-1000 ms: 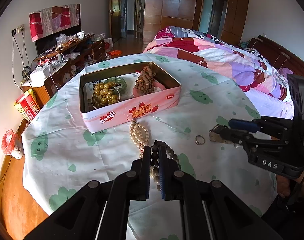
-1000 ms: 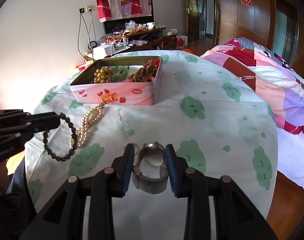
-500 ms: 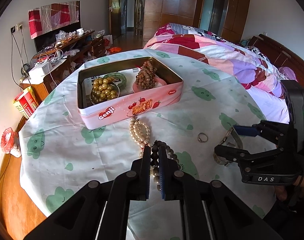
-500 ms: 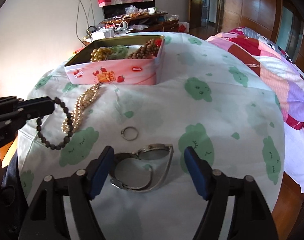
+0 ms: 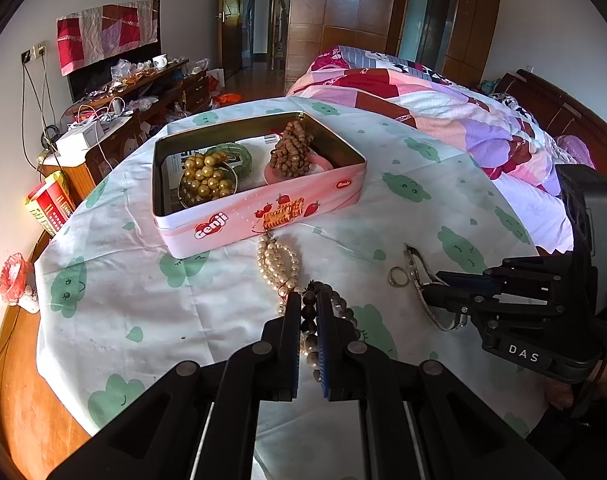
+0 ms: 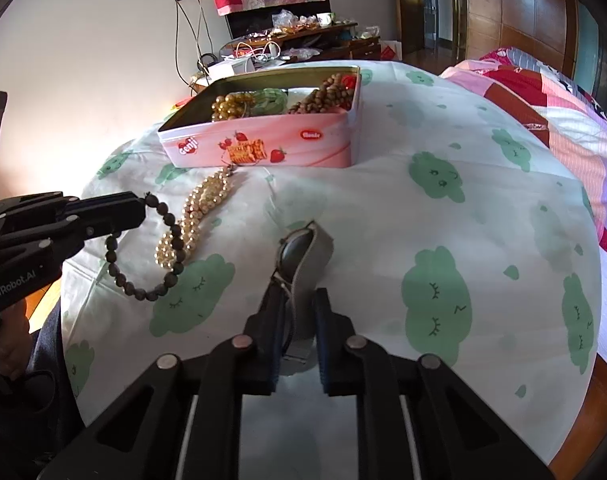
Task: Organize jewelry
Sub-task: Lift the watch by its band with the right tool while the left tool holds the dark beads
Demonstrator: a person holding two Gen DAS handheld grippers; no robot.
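My left gripper [image 5: 308, 300] is shut on a dark bead bracelet [image 5: 309, 330], which hangs as a loop in the right wrist view [image 6: 143, 256]. My right gripper [image 6: 297, 300] is shut on a silver wristwatch [image 6: 303, 254], held on edge; it also shows in the left wrist view [image 5: 427, 288]. A pearl necklace [image 5: 277, 264] lies on the tablecloth in front of the pink Genji tin [image 5: 231, 224]. A small ring [image 5: 398, 277] lies beside the watch. The tin holds gold beads [image 5: 205, 176], a green bangle [image 5: 239, 156] and brown beads [image 5: 293, 152].
The round table has a white cloth with green prints [image 6: 439, 176]. A bed with a patchwork quilt [image 5: 443, 116] stands at the right. A cluttered wooden cabinet [image 5: 127, 96] stands at the back left. A red box [image 5: 49, 204] sits beyond the table's left edge.
My right gripper opened wide around the watch, then shut on it and tipped it up on edge. My left gripper keeps hold of the bead bracelet.
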